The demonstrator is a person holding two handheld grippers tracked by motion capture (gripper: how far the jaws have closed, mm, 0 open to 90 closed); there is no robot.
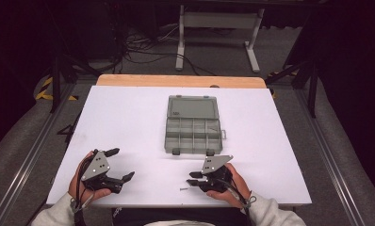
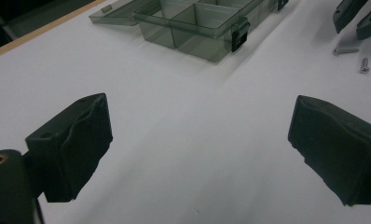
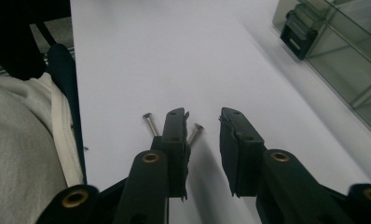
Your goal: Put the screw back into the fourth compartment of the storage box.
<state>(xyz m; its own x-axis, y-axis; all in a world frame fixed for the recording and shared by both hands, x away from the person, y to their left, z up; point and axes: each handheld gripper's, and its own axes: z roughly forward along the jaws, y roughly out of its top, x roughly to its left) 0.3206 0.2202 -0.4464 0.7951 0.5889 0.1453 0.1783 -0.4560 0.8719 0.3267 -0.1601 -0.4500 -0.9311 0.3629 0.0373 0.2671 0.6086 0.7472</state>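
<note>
A grey see-through compartment box (image 1: 193, 125) lies open in the middle of the white table (image 1: 129, 117), its lid flat behind it. My left gripper (image 1: 122, 164) rests near the front left edge, jaws wide open with nothing between them (image 2: 200, 140). My right gripper (image 1: 191, 178) sits front right, below the box, jaws a small gap apart (image 3: 204, 119). One small screw (image 3: 195, 133) lies on the table in that gap, close to the left jaw, not pinched. A second screw (image 3: 150, 123) lies just outside that jaw. Both screws (image 2: 346, 50) (image 2: 364, 65) lie beside the right gripper's tips.
The box's black latches (image 3: 300, 30) face the front edge, close ahead of the right gripper. A grey sleeve (image 3: 20, 140) and the table's front edge lie beside the right gripper. A wooden strip (image 1: 181, 81) borders the far side, with stands and cables beyond.
</note>
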